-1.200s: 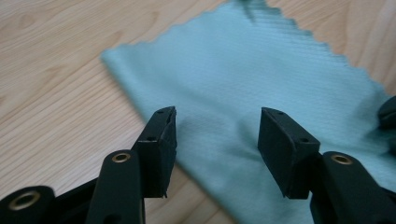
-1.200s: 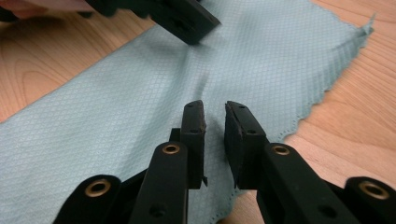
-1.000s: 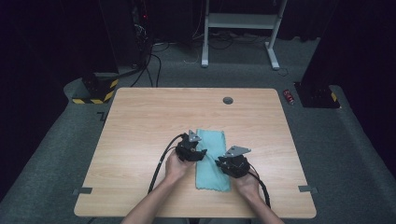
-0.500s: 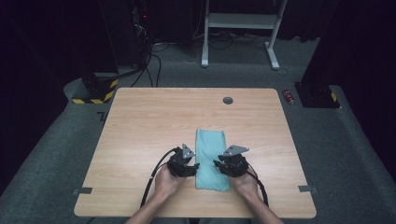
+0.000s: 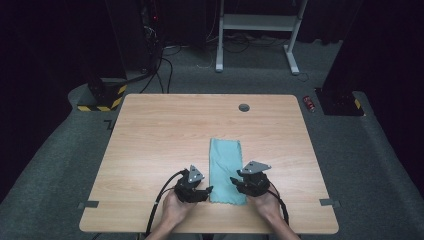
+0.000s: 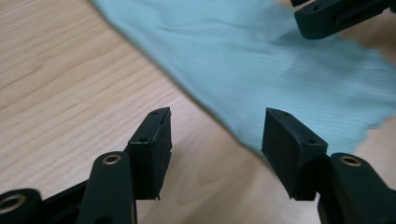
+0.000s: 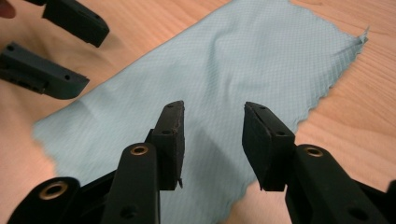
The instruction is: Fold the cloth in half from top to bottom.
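**Both hand-held grippers open at the near end of a folded cloth**

A light teal, rectangular woven cloth [image 5: 226,170] lies flat on the pale wood-grain worktop [image 5: 165,135], folded into a long narrow strip that runs away from the person. Its near end sits between the two hand-held grippers.

The left hand-held gripper [image 5: 204,191] rests just beside the cloth's near left corner, its black jaws pointing toward the fabric. In the left gripper view its jaws [image 6: 215,140] stand apart at a moderate width with nothing between them; bare wood shows under the gap, and the cloth's edge runs just ahead of the right-hand jaw. The tip of the other hand-held gripper shows at the top right of that view, over the far side of the cloth.

The right hand-held gripper [image 5: 238,182] sits at the cloth's near right edge, jaws aimed inward across it. Its jaws have just been opening, and in the right gripper view [image 7: 212,135] they stand apart over the cloth, the fabric lying flat below and ahead of the gap, not pinched by the pads. The left hand-held gripper's jaws appear in the upper left of that view, beyond the cloth's far edge.

A small round dark grommet [image 5: 244,107] sits in the worktop well ahead of both hand-held grippers, past the cloth's far end.
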Demonstrator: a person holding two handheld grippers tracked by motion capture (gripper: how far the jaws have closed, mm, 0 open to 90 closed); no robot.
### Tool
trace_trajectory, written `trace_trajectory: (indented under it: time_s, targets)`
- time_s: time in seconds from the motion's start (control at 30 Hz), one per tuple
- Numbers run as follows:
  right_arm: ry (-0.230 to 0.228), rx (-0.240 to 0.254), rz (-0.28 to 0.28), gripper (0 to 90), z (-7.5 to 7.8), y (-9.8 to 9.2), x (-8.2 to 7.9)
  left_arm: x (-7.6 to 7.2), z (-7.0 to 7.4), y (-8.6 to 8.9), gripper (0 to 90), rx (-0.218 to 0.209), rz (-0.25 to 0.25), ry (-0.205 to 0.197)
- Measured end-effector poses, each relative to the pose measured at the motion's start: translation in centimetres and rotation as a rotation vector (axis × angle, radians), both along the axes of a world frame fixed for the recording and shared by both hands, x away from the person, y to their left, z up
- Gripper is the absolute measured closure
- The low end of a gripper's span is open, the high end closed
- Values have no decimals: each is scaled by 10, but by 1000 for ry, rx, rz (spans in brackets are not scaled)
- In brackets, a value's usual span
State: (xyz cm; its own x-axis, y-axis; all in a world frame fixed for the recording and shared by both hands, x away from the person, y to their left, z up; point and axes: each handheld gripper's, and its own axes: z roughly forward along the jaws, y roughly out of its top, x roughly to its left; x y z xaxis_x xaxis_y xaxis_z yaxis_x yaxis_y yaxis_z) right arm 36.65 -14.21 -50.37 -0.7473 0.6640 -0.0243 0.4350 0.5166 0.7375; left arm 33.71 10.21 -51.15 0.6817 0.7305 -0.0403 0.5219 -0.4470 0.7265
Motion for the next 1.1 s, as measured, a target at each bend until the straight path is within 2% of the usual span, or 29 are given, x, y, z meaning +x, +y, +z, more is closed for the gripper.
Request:
trace_trajectory:
  time_s: [0.13, 0.3, 0.4, 0.47, 0.57, 0.67, 0.73, 0.8, 0.83, 0.93, 1.07, 1.1]
  targets:
    - [0, 2, 22, 587, 2, -8, -16, -12, 0, -3, 431, -5, -39, -9]
    - [13, 30, 20, 582, 1, -24, -35, -20, -3, -1, 433, -14, -56, -6]
    - [16, 25, 15, 579, -2, -29, -39, -16, -2, 2, 436, -16, -50, 4]
    - [18, 32, -3, 581, -1, -32, -36, -7, 0, 5, 440, -27, -31, 7]
    - [19, 55, -57, 580, 4, -38, -19, 13, 4, 10, 446, -53, 2, 21]
    - [28, 57, -91, 576, 8, -37, 2, 38, 10, 12, 453, -49, 33, 33]
    - [50, 79, -114, 573, 10, -37, 19, 56, 14, 12, 467, -50, 52, 28]
    - [66, 87, -143, 570, 12, -34, 35, 73, 16, 10, 479, -61, 79, 38]
    - [67, 92, -156, 571, 12, -32, 43, 79, 16, 10, 479, -53, 85, 36]
    - [82, 92, -184, 579, 13, -26, 62, 101, 16, 4, 463, -48, 114, 83]
    - [88, 87, -207, 623, 15, -21, 86, 124, 11, 0, 463, -36, 133, 77]
    - [94, 91, -217, 635, 16, -21, 91, 129, 10, -2, 454, -30, 138, 87]
